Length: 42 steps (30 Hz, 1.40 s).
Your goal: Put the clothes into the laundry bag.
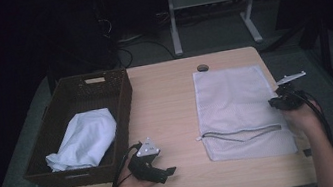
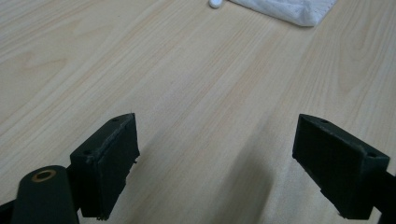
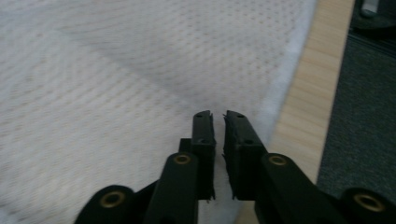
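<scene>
A white mesh laundry bag [image 1: 237, 107] lies flat on the right half of the wooden table [image 1: 166, 103], its grey zipper [image 1: 241, 132] running across near the front end. My right gripper [image 1: 277, 102] hovers at the bag's right edge. In the right gripper view its jaws [image 3: 217, 116] stand just a narrow slit apart over the mesh [image 3: 116, 84], with nothing pinched between them. My left gripper [image 1: 164, 174] rests near the table's front edge, left of the bag. Its jaws [image 2: 215, 163] are wide open over bare wood, with the bag's corner [image 2: 294, 9] farther off.
A dark woven basket [image 1: 77, 85] stands on the table's left side and holds a crumpled white cloth [image 1: 85, 139]. A small dark round thing [image 1: 202, 67] lies near the far edge. The table's right edge [image 3: 308, 107] runs close beside the right gripper, with grey floor beyond.
</scene>
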### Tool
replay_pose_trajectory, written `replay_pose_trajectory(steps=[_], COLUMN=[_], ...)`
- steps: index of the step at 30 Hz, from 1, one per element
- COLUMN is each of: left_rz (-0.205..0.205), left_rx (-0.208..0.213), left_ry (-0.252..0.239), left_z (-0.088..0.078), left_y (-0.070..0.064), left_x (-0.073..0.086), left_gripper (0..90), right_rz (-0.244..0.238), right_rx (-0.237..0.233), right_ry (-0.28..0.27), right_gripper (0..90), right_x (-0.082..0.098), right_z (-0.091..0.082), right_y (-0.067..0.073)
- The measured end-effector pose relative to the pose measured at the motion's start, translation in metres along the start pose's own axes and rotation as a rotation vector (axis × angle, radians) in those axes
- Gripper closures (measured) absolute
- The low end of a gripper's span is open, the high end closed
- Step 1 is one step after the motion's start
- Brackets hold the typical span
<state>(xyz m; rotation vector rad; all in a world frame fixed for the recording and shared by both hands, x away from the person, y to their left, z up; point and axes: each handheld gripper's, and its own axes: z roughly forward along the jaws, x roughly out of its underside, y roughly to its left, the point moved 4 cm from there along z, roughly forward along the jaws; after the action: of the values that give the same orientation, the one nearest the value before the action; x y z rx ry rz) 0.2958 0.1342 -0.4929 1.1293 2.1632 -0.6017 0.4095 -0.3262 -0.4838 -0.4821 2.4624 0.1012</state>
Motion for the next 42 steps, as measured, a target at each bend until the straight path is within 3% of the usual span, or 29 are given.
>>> replay_pose_trajectory(steps=[1,3,5,6,7,9,15,26,29,39,41,42], left_rz=[0.000,-0.002,-0.001,-0.002,-0.002,0.001,0.003,0.006,0.008,0.022,0.021,0.021], left_rx=[0.001,0.003,0.004,0.005,0.006,0.009,0.011,0.011,0.013,0.020,0.022,0.027], left_ry=[0.000,0.000,0.003,0.003,0.003,0.002,0.003,0.005,0.004,0.013,0.009,0.007], left_z=[0.000,0.000,0.000,0.001,0.001,0.001,0.002,0.001,0.002,0.003,0.003,0.003], left_y=[0.000,0.000,0.000,-0.001,-0.001,-0.002,-0.003,-0.004,-0.005,-0.008,-0.009,-0.011], left_x=[0.000,0.000,0.000,0.000,0.000,0.000,0.000,0.000,-0.001,-0.002,-0.002,-0.003], left_gripper=[14.0,14.1,14.0,14.0,14.0,14.0,14.0,14.1,14.1,14.0,14.0,14.0], right_rz=[-0.020,-0.012,-0.018,-0.034,-0.034,-0.045,-0.073,-0.148,-0.173,-0.186,-0.168,-0.178], right_rx=[-0.014,-0.050,-0.055,-0.069,-0.069,-0.095,-0.154,-0.225,-0.221,-0.270,-0.324,-0.327], right_ry=[-0.012,-0.033,-0.037,-0.049,-0.049,-0.069,-0.108,-0.170,-0.192,-0.247,-0.245,-0.244], right_gripper=[74.4,67.6,64.4,57.4,57.4,48.3,37.9,28.2,28.2,23.4,21.7,21.5], right_x=[-0.002,-0.003,-0.004,-0.005,-0.005,-0.006,0.000,0.018,0.025,0.042,0.046,0.047], right_z=[-0.003,-0.006,-0.007,-0.010,-0.010,-0.017,-0.034,-0.066,-0.074,-0.086,-0.085,-0.085], right_y=[0.005,0.010,0.012,0.017,0.017,0.027,0.049,0.089,0.098,0.121,0.132,0.136])
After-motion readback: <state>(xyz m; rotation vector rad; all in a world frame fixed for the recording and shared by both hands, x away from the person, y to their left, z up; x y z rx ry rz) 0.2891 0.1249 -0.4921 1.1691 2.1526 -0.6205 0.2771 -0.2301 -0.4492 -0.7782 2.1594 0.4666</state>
